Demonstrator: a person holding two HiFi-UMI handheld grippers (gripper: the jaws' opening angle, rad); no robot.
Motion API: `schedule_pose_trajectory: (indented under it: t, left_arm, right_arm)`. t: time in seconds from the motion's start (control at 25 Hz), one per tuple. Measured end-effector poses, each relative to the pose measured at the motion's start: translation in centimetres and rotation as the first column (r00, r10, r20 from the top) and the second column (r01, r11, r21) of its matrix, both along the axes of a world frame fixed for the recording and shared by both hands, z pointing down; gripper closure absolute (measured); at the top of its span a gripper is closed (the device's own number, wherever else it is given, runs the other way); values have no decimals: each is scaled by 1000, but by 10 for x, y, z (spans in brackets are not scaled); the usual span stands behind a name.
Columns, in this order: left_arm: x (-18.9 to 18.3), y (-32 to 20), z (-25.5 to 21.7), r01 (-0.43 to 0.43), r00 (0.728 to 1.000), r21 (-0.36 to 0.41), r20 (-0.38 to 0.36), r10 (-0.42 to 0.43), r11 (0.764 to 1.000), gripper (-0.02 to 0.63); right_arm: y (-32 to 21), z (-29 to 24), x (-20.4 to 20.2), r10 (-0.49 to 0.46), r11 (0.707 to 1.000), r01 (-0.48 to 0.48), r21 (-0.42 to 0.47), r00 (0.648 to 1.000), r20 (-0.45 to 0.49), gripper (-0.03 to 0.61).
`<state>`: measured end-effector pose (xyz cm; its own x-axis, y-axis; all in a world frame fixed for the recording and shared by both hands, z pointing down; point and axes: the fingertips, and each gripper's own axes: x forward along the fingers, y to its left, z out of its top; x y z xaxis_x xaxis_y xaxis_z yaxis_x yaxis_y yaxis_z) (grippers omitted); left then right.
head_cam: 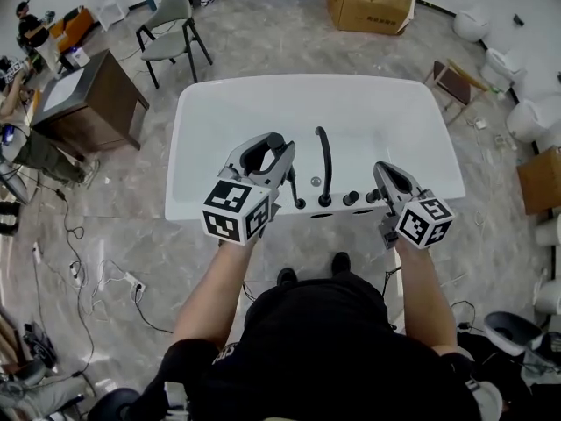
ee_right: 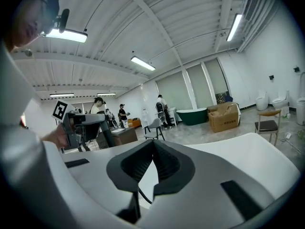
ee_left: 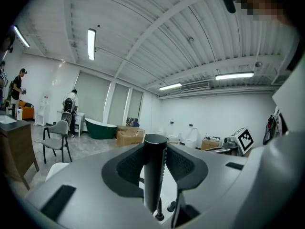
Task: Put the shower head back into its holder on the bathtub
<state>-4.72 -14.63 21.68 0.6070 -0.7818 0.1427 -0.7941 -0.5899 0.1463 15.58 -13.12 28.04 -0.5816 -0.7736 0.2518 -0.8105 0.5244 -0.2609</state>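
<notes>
The shower head [ee_left: 155,171] is a plain matte black stick, round in section, with a flat circular top end. A thin black hose [ee_left: 160,208] leaves its lower end. Its long axis stands upright, top end toward the ceiling and hose end down toward the tub.

The left hand-held gripper [head_cam: 267,152] holds it at mid-length, with a ribbed pad closed against each side of the stick. It hangs above the near rim of the white bathtub [head_cam: 307,86], left of that rim's middle. The gripper itself points across the tub toward the far rim. The hose drops to a small black fitting [head_cam: 300,204] on the near rim; I cannot tell whether that fitting is the holder.

The right hand-held gripper [head_cam: 386,172] is over the right part of the near rim. Its jaws are pressed together with nothing between them.

Between the two grippers a black curved faucet spout [head_cam: 325,169] rises from the near rim and arches over the basin, just right of the held stick. Two black knobs [head_cam: 351,198] sit on the rim beside the spout's base, toward the right gripper. The basin is otherwise bare white.

On the marble-patterned floor beyond the tub's far left corner stand a grey chair [head_cam: 171,29] and a brown cabinet [head_cam: 88,95]. A cardboard box [head_cam: 370,3] lies past the far right corner, and white toilets [head_cam: 535,117] line the right side. Cables [head_cam: 96,274] trail on the floor to the left of the person.
</notes>
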Motion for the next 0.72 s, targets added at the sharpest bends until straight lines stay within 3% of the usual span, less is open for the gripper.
schedule_pose_trajectory:
  t: [0.4,0.72]
  left_arm:
    - [63,-30,16,74,995,-60,68,-69,995,468]
    - [106,-38,36,170,980,-110,127,-156,979,468]
  right_arm:
    - [-41,-30,72,-44,993,47,105,999,-24,565]
    - [-65,-18,119,-144,987,141,82,989,27,565]
